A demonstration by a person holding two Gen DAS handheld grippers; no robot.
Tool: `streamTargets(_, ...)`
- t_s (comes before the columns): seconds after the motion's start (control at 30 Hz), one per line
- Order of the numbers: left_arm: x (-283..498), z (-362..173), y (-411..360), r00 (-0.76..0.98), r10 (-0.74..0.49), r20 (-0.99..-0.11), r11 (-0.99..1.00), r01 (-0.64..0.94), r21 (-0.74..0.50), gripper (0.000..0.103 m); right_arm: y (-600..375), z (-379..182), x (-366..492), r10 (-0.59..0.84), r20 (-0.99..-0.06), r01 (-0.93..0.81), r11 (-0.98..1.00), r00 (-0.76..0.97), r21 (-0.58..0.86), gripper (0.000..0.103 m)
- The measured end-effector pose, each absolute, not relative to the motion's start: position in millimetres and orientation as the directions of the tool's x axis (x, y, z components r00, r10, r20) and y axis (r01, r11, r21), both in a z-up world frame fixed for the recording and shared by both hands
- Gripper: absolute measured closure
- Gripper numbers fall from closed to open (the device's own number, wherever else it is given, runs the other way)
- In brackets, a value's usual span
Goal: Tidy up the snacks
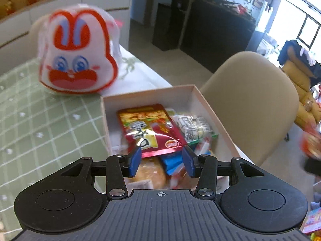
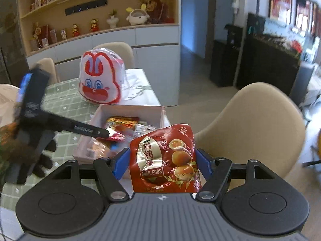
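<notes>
An open pale cardboard box stands at the table's corner with several snack packets in it. My left gripper hovers over the box, its blue pads shut on the lower edge of a red snack packet that tilts up over the others. In the right wrist view its black finger reaches over the box with that red packet at its tip. My right gripper is shut on a red quail eggs packet, upright and in the air just short of the box.
A white and red rabbit-shaped bag stands on the green checked tablecloth behind the box. A beige chair stands right of the table's corner. A black-gloved hand holds the left gripper.
</notes>
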State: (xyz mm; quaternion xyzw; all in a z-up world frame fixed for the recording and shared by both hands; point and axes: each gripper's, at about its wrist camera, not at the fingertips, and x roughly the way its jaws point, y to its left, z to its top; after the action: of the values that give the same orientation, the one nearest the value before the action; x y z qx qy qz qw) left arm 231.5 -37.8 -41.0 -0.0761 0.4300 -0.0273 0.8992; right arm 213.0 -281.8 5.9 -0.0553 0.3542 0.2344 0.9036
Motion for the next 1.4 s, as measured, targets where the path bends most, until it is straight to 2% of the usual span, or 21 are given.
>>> streamTargets(0.17,195,-13,-34,0.651,-0.119,-0.750,0.984,-0.023,-0.176,0.053,-240,1,267,0.446,-0.672,-0.491,0.860,0.591,0.139,0.032)
streamTargets(0.3,163,-8,-24,0.667,-0.149,-0.730,0.971,-0.041,-0.235,0.053,-199,-16,312,0.407,-0.708,-0.457,0.879,0.577,0.132,0.031)
streamTargets(0.43,118,-14,-8,0.705,-0.189,-0.684,0.939,-0.073,-0.336,0.053,-172,-39,334,0.464,-0.705,-0.467,0.859,0.536,0.210,0.029)
streamTargets(0.53,90,-23,-1,0.724,-0.191,-0.663,0.928,-0.087,-0.362,0.053,-157,-61,345,0.455,-0.756,-0.460,0.858,0.471,0.230,0.029)
streamTargets(0.7,65,-46,14,0.701,-0.225,-0.676,0.897,-0.123,-0.425,0.054,-156,-71,345,0.437,-0.783,-0.424,0.872,0.443,0.246,0.029)
streamTargets(0.83,57,-54,22,0.700,-0.256,-0.667,0.876,-0.123,-0.466,0.055,-177,-49,316,0.426,-0.704,-0.399,0.891,0.567,0.218,0.028)
streamTargets(0.97,52,-42,17,0.721,-0.235,-0.652,0.901,-0.089,-0.424,0.055,-193,-18,249,0.317,-0.631,-0.370,0.928,0.707,0.052,0.028)
streamTargets(1.07,48,-34,7,0.725,-0.224,-0.651,0.929,-0.043,-0.368,0.057,-212,-8,185,0.282,-0.571,-0.350,0.937,0.771,-0.010,0.019)
streamTargets(1.1,46,-32,3,0.723,-0.230,-0.651,0.933,-0.025,-0.358,0.062,-218,-8,164,0.273,-0.563,-0.340,0.940,0.780,-0.015,0.018)
streamTargets(1.17,41,-31,-8,0.715,-0.224,-0.662,0.947,0.000,-0.321,0.084,-226,-10,135,0.281,-0.616,-0.344,0.939,0.736,0.016,0.018)
streamTargets(1.23,36,-28,-19,0.718,-0.220,-0.661,0.958,0.032,-0.284,0.084,-235,-17,113,0.339,-0.679,-0.356,0.927,0.651,0.121,0.018)
streamTargets(1.3,29,-24,-29,0.730,-0.238,-0.641,0.960,0.077,-0.270,0.086,-238,-22,94,0.368,-0.701,-0.334,0.923,0.611,0.194,0.018)
streamTargets(1.4,20,-17,-39,0.745,-0.238,-0.623,0.961,0.090,-0.260,0.088,-233,-21,71,0.362,-0.693,-0.318,0.927,0.623,0.198,0.018)
